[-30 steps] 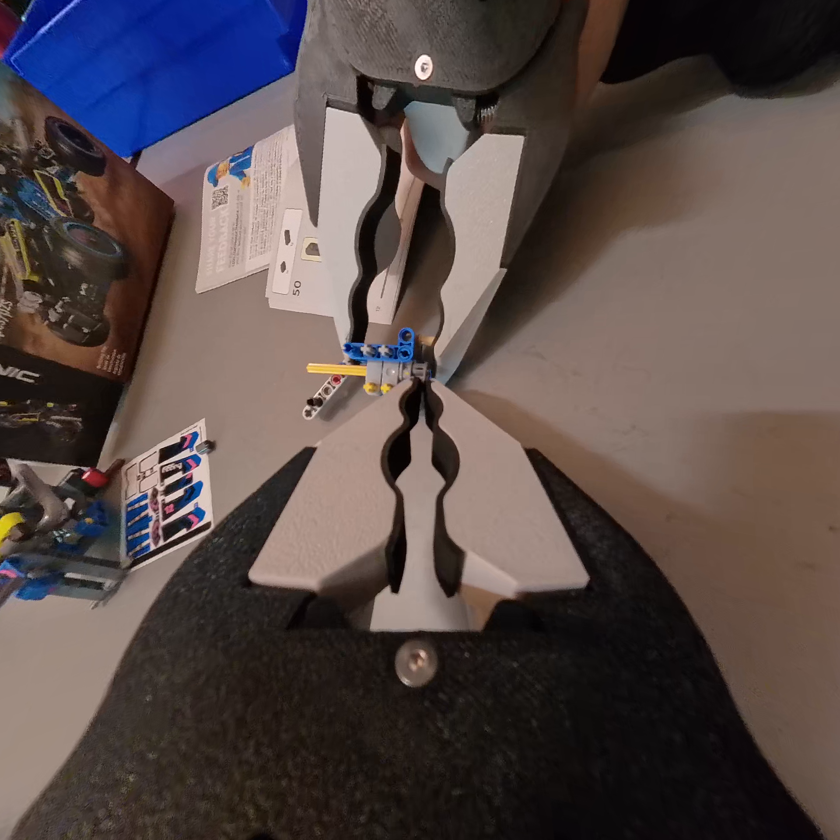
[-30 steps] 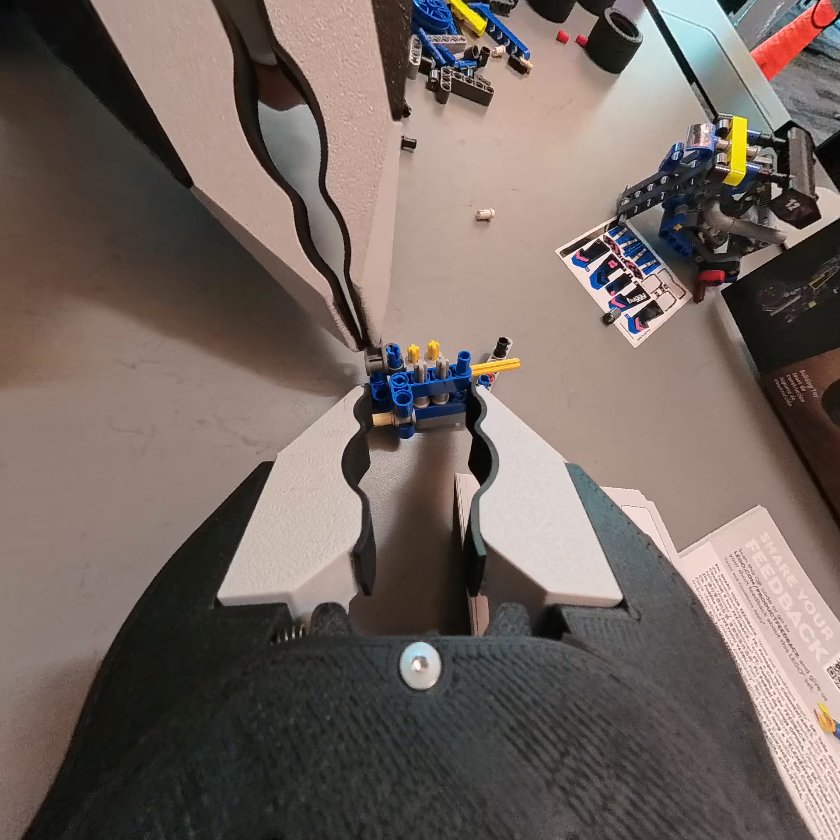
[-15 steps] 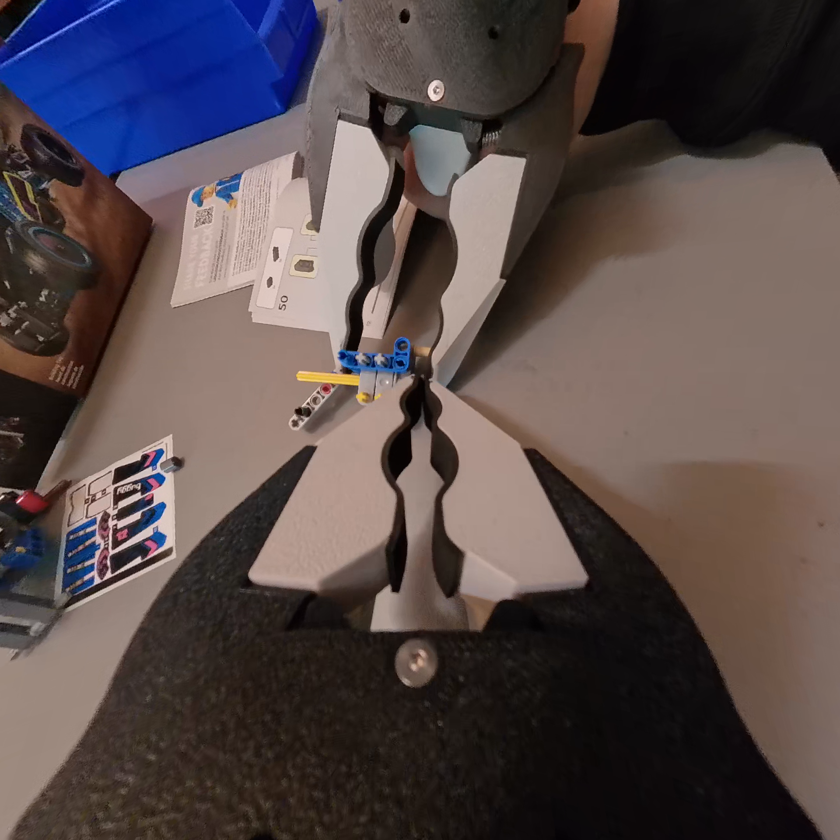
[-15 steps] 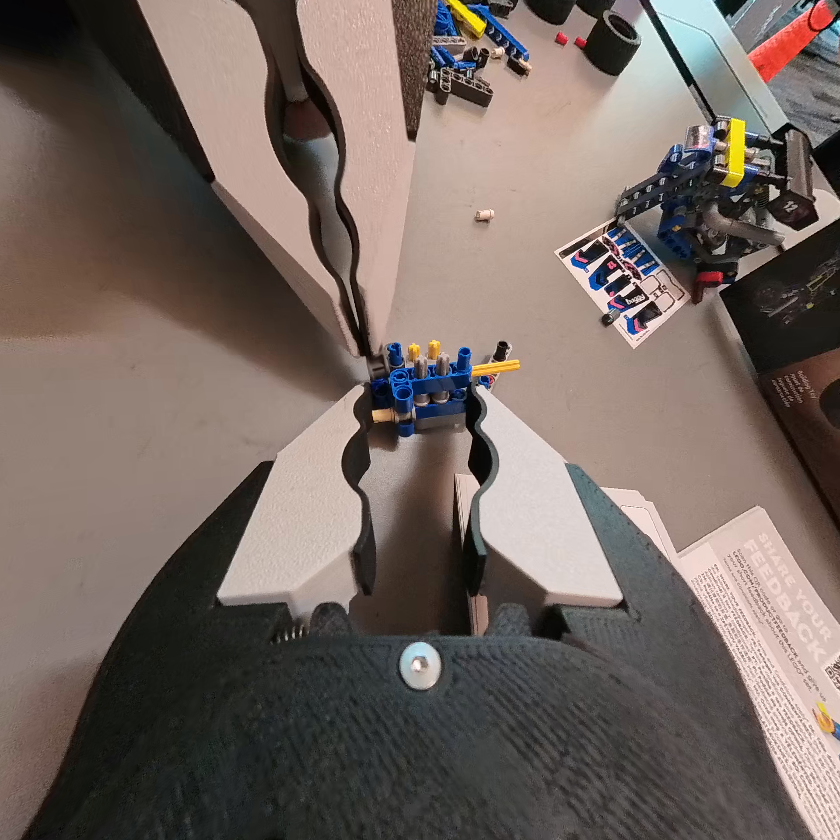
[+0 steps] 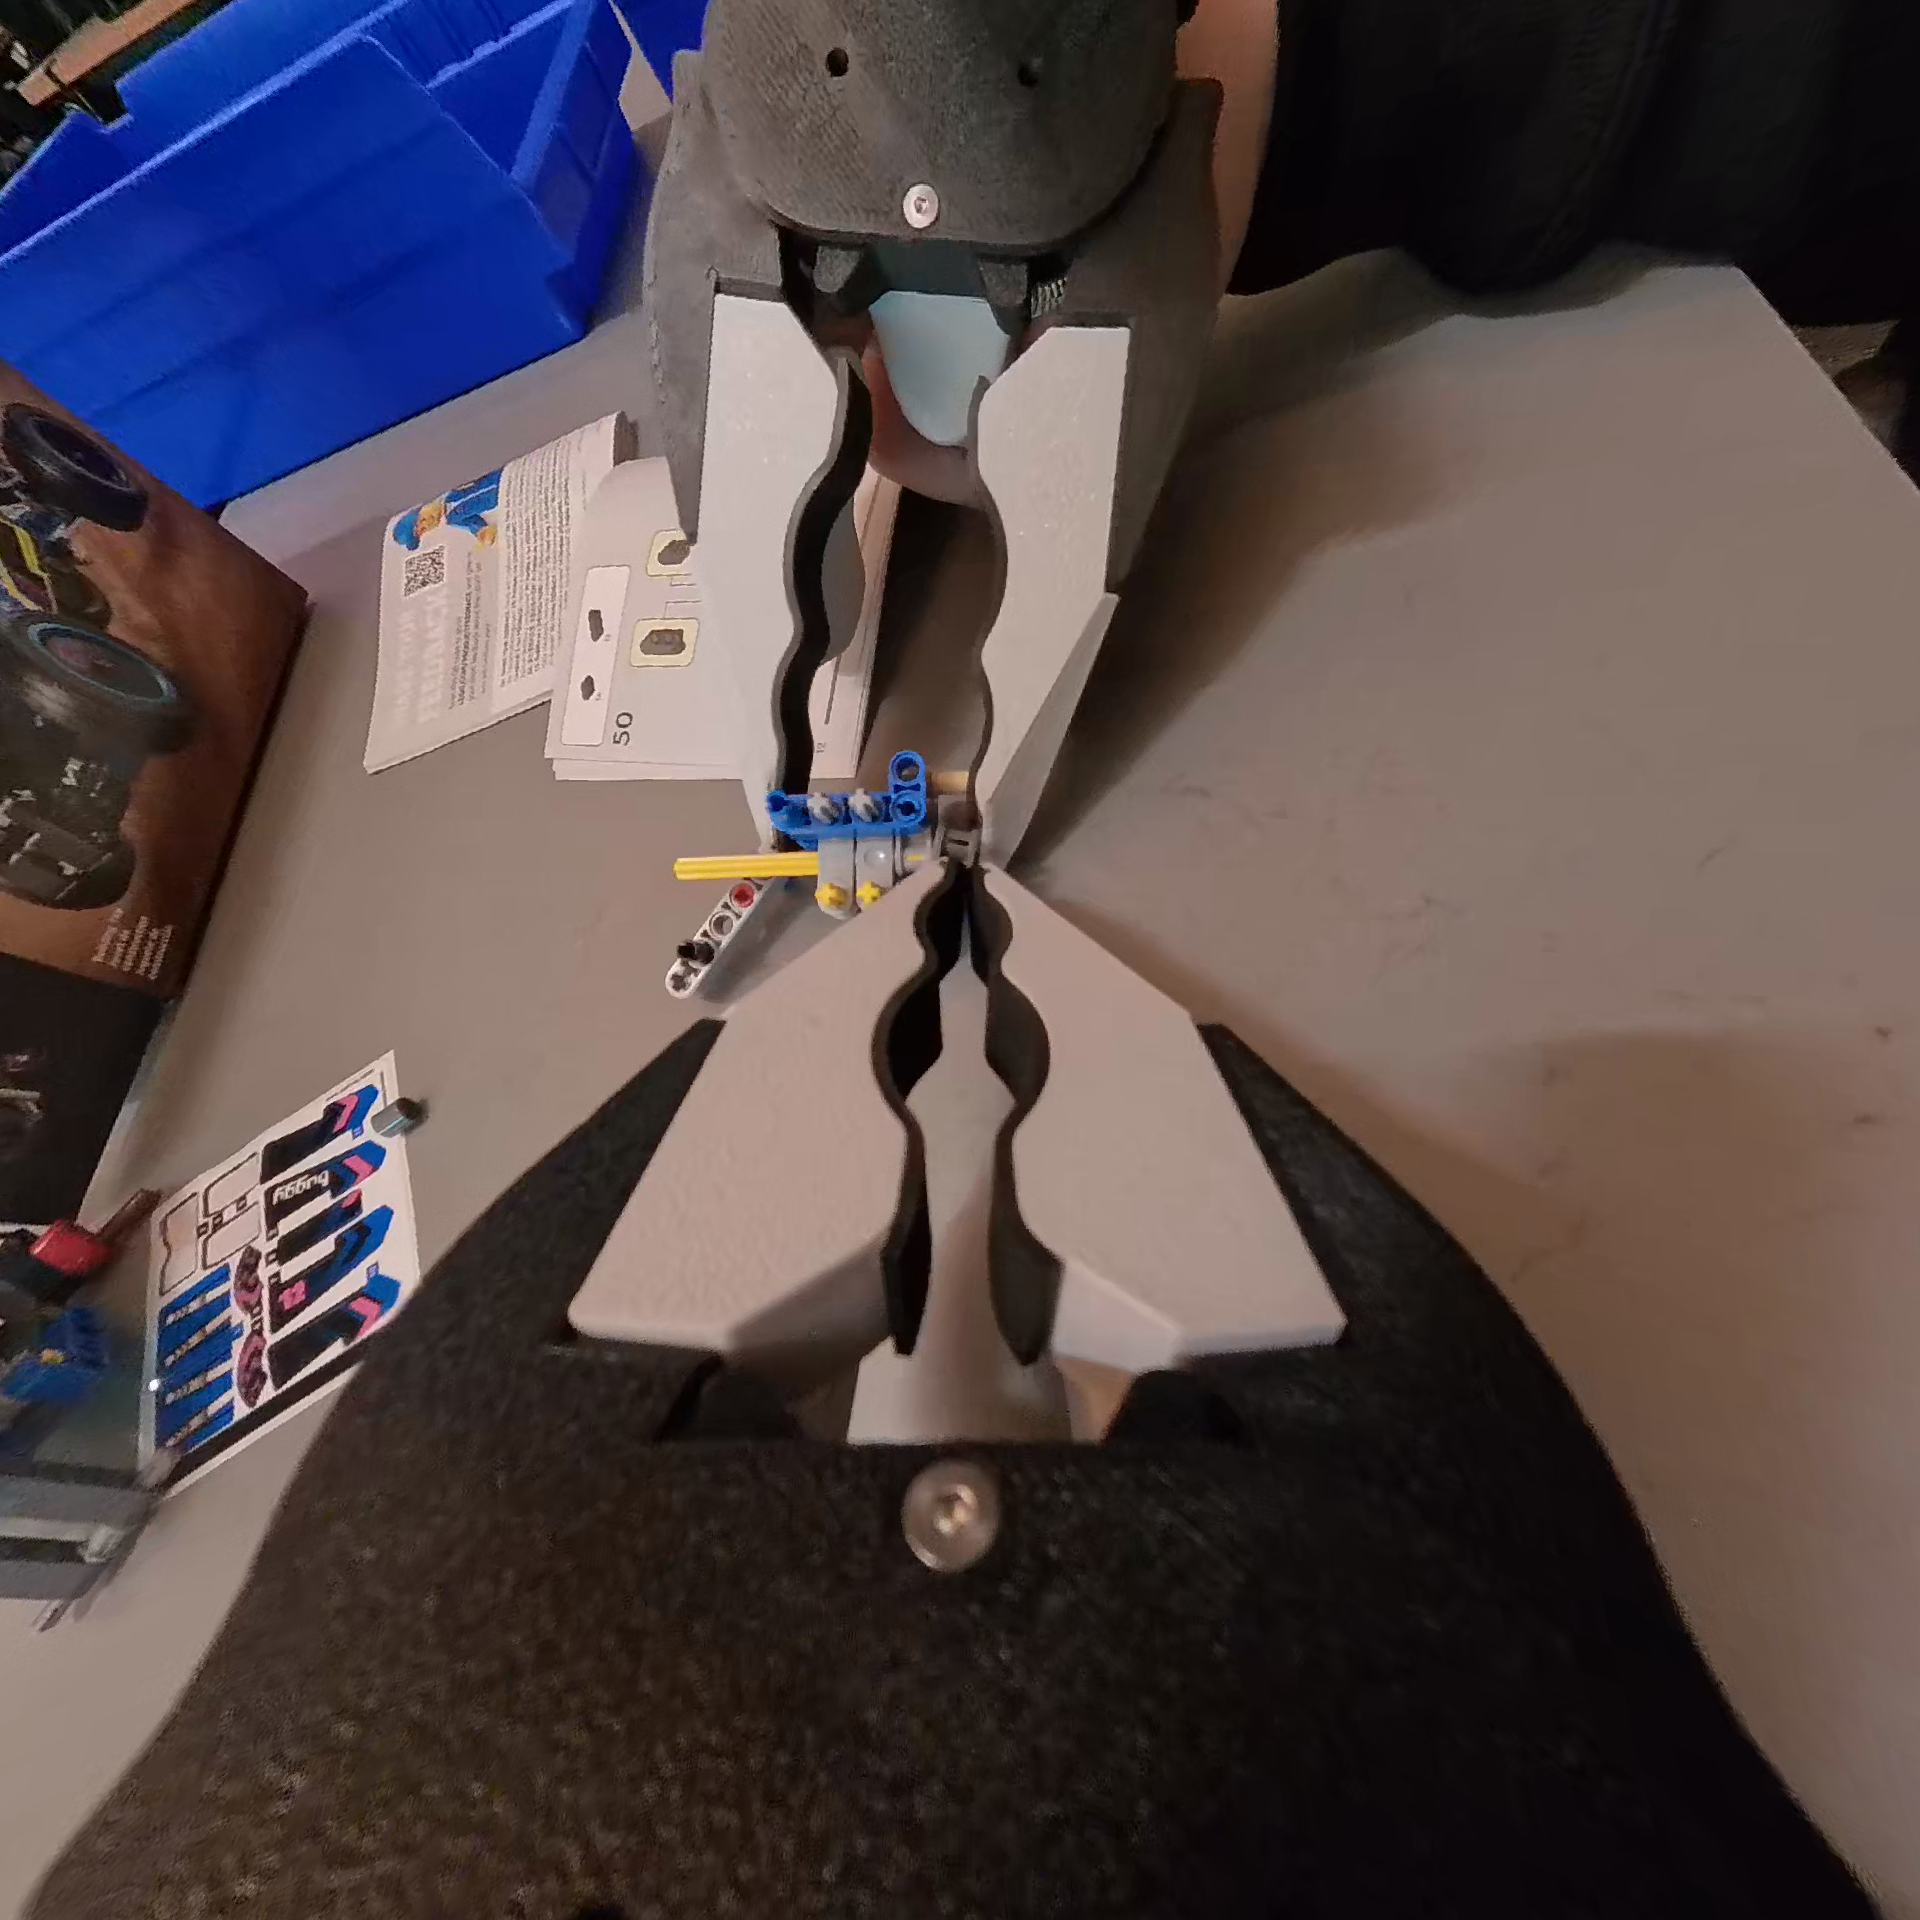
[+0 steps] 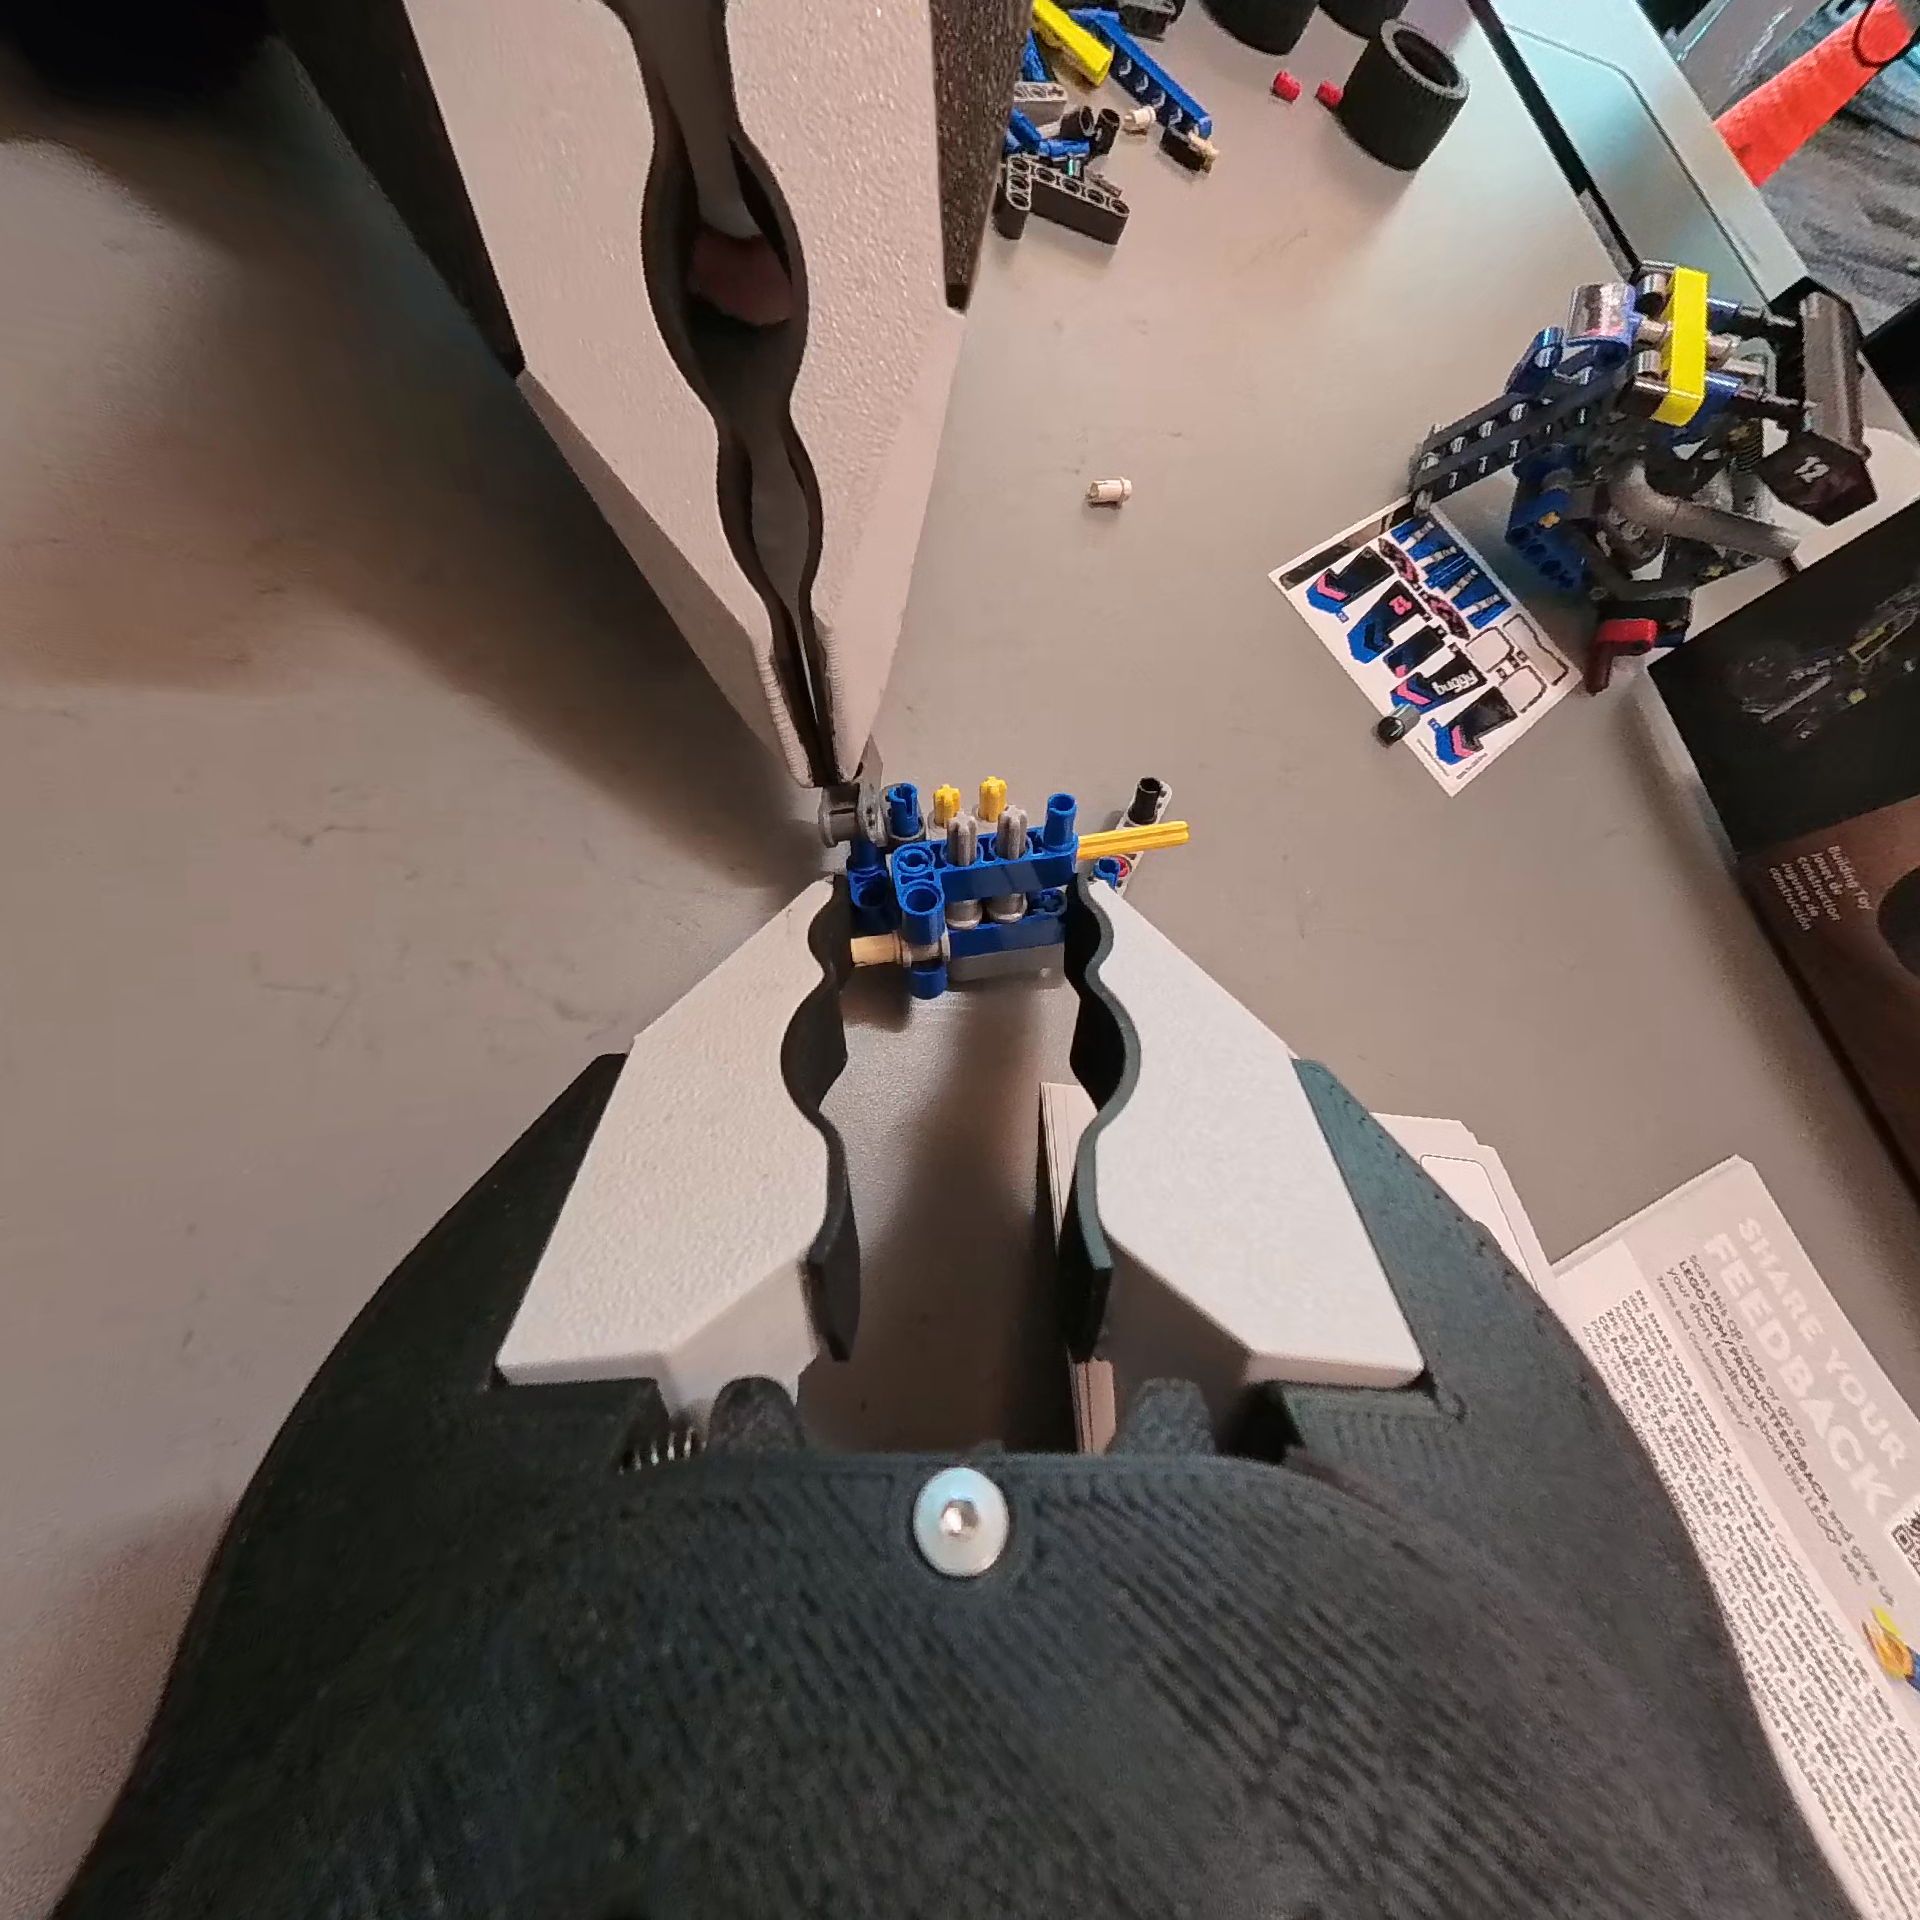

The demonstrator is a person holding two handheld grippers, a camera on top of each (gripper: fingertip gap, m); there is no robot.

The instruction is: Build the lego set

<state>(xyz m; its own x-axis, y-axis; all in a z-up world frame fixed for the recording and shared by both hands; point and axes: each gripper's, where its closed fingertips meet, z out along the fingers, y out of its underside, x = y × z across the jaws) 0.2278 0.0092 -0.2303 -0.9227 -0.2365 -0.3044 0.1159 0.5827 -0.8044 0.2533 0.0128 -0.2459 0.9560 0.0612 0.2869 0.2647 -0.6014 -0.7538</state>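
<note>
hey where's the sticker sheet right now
The sticker sheet lies flat on the grey table, at the right of the right wrist view, just in front of the half-built blue model; in the left wrist view it sits lower left.

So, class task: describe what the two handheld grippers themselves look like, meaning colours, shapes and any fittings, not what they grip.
Both match. The left gripper has a rough black, dome-shaped printed body with one silver screw at its centre. Two pale grey wedge-shaped fingers taper to the tips, their inner edges lined with wavy black pads. The right gripper is built alike, and a small coil spring shows at its finger base. A dark sleeve sits behind it in the left wrist view.
</note>
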